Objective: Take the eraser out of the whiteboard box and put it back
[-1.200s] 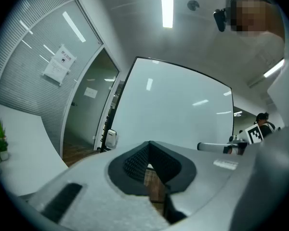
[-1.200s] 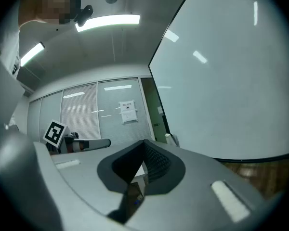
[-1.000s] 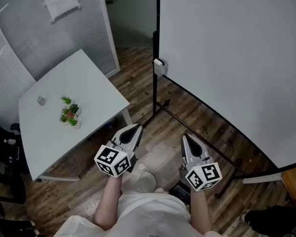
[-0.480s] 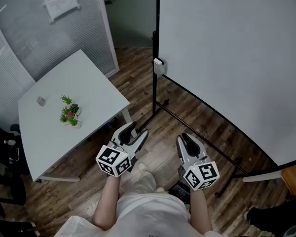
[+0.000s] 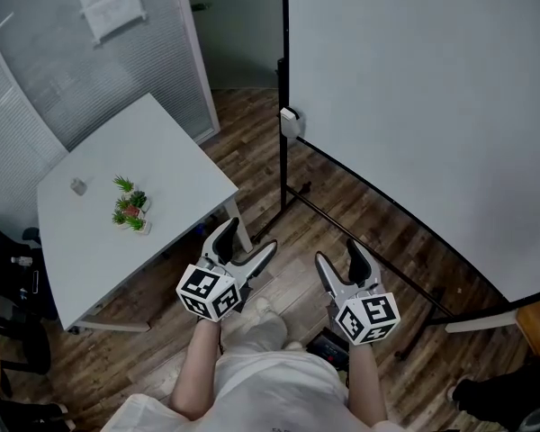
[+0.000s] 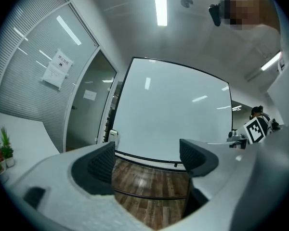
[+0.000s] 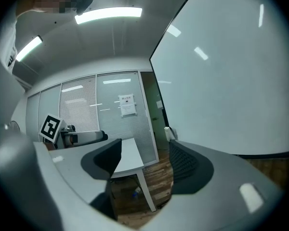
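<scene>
The large whiteboard [image 5: 432, 106] stands to the right on a black frame. A small white box [image 5: 289, 122] hangs at its left edge, also seen as the box [image 6: 112, 137] and the box [image 7: 170, 133]. I cannot make out the eraser in it. My left gripper [image 5: 246, 239] and right gripper [image 5: 340, 255] are held level side by side over the wooden floor, well short of the box. Both have just been opening and stand wide open with nothing between the fingers. The left gripper [image 6: 147, 155] faces the whiteboard; the right gripper [image 7: 144, 160] looks toward the table.
A white table [image 5: 162, 160] stands at the left with small potted plants [image 5: 130, 210] and a little grey object [image 5: 77, 185]. The whiteboard stand's black floor bar [image 5: 342, 228] runs ahead of my grippers. Glass walls with blinds close the back left.
Both grippers went from shut to wide open: the left one first, then the right. Both hands stayed almost where they were.
</scene>
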`<state>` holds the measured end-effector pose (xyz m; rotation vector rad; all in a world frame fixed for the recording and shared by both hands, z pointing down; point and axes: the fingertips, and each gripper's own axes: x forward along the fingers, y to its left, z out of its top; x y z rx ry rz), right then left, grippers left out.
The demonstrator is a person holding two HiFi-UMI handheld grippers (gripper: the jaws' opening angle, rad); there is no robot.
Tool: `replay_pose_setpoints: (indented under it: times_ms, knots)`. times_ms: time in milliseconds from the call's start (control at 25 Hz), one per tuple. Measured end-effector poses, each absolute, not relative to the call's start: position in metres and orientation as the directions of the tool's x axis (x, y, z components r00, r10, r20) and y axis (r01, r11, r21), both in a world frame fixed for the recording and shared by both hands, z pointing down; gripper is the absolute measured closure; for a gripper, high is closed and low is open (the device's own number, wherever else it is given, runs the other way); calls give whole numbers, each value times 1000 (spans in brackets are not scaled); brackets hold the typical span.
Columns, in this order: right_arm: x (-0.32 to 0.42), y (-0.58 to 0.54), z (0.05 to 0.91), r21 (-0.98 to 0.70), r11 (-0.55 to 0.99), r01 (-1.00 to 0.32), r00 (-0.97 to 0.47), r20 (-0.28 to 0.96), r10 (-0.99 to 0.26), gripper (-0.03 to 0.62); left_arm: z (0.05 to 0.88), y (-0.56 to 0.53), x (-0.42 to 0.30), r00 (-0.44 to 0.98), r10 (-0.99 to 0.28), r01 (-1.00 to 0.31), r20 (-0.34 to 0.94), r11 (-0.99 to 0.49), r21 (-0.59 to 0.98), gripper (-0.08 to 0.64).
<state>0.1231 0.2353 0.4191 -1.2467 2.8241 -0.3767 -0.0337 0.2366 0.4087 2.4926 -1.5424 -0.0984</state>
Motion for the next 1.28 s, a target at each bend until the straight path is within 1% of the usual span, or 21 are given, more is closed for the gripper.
replay_pose_setpoints:
  times_ms: [200,360,600,920,1280]
  knots:
    - [122,215,420,-239,652,-720,-681,64,-729,285,408,222,-48,416,-908,-895,50,-399,202,156]
    - [117,185,425,-245,646,-723,-678,68,-732,285,411,189,-56,413,-909,-895,44,-397,203,158]
    - [114,122,436,-238,622,-746,-657,111,-745,285,420,106,-58,455,-890,-871,38,-435,230,170]
    - [87,24,436,-280,591,-756,-638,112,-762,290,428,-8,-78,508,-858,-846,81,-479,234,176]
    - [51,-55,444,-286,561,-777,-612,133,-780,290,440,-95,-102,557,-824,-817,103,-522,244,176]
